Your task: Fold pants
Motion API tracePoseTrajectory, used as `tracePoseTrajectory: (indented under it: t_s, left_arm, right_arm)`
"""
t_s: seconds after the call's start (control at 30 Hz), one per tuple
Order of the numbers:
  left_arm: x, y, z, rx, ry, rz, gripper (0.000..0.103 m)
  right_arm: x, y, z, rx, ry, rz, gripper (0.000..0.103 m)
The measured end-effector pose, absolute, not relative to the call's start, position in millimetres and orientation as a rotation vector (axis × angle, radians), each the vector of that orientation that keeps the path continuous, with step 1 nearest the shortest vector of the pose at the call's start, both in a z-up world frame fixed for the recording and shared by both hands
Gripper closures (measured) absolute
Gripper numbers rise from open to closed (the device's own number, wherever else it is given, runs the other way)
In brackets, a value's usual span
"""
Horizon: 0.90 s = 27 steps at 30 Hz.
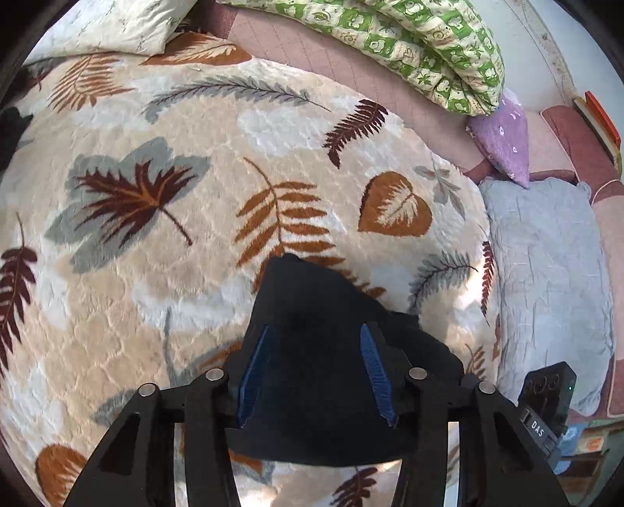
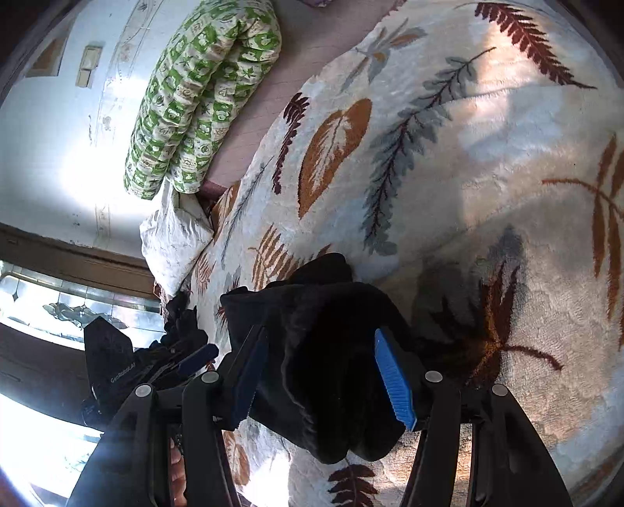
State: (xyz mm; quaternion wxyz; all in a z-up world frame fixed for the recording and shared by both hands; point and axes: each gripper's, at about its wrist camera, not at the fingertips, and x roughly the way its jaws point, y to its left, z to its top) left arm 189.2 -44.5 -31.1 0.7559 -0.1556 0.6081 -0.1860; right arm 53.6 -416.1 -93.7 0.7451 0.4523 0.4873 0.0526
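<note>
The dark navy pants [image 1: 312, 304] hang bunched between the fingers of my left gripper [image 1: 314, 331], above the leaf-patterned blanket [image 1: 156, 273]. The jaws stand wide apart with the blue pads [image 1: 370, 351] on either side of the cloth. In the right wrist view another bunch of the pants [image 2: 319, 351] sits between the fingers of my right gripper [image 2: 321, 331], also wide, with blue pads [image 2: 394, 374] flanking the thick fold. The left gripper [image 2: 195, 358] shows at the lower left of that view with dark cloth by it.
A green patterned quilt [image 1: 429, 50] lies rolled along the wall. A purple pillow [image 1: 503, 136] and a grey pillow [image 1: 546, 273] lie at the right, a white pillow [image 1: 105, 23] at top left. A window [image 2: 58, 312] is at the left.
</note>
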Motion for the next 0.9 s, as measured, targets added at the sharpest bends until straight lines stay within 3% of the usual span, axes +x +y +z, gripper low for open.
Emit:
tracePoseTrajectory:
  t_s: [0.07, 0.13, 0.2, 0.27, 0.3, 0.37, 0.47, 0.6, 0.77, 0.9]
  left_arm:
    - [199.1, -54.4, -28.0, -0.304, 1.302, -0.402, 0.035]
    - [203.7, -67.3, -28.3, -0.254, 1.290, -0.392, 0.026]
    - [205.7, -84.3, -35.0, -0.187, 1.314, -0.407, 0.025]
    - [206.7, -99.8, -44.1, -0.119, 1.339, -0.408, 0.031]
    - [207.8, -106.5, -48.9, -0.086, 1.356, -0.404, 0.036]
    - [209.3, -117.6, -57.2, -0.006, 1.389, -0.367, 0.054]
    - [213.8, -121.6, -62.6, 0.004, 1.419, -0.332, 0.074]
    - [225.7, -105.9, -54.1, -0.159, 1.447, -0.331, 0.082]
    - [231.9, -81.7, -46.8, -0.309, 1.413, -0.318, 0.082]
    - [231.5, -82.3, -71.1, -0.279, 1.438, -0.270, 0.081]
  right_arm:
    - [57.0, -417.9, -103.2, 1.047, 1.079, 0.108, 0.044]
    - [62.2, -418.2, -111.9, 1.093, 1.081, 0.115, 0.044]
    - [67.1, -417.5, -116.8, 1.096, 1.073, 0.121, 0.047]
    - [72.7, -416.8, -120.1, 1.082, 1.072, 0.128, 0.056]
    - [74.3, -416.8, -122.0, 1.085, 1.073, 0.130, 0.065]
    - [77.7, -415.6, -124.7, 1.079, 1.080, 0.147, 0.073]
    - [83.0, -410.5, -122.3, 1.009, 1.091, 0.168, 0.092]
    - [93.2, -400.2, -108.9, 0.902, 1.074, 0.174, 0.095]
    - [114.0, -394.9, -73.0, 0.768, 0.997, 0.198, 0.095]
    - [131.8, -386.8, -79.1, 0.652, 1.030, 0.186, 0.095]
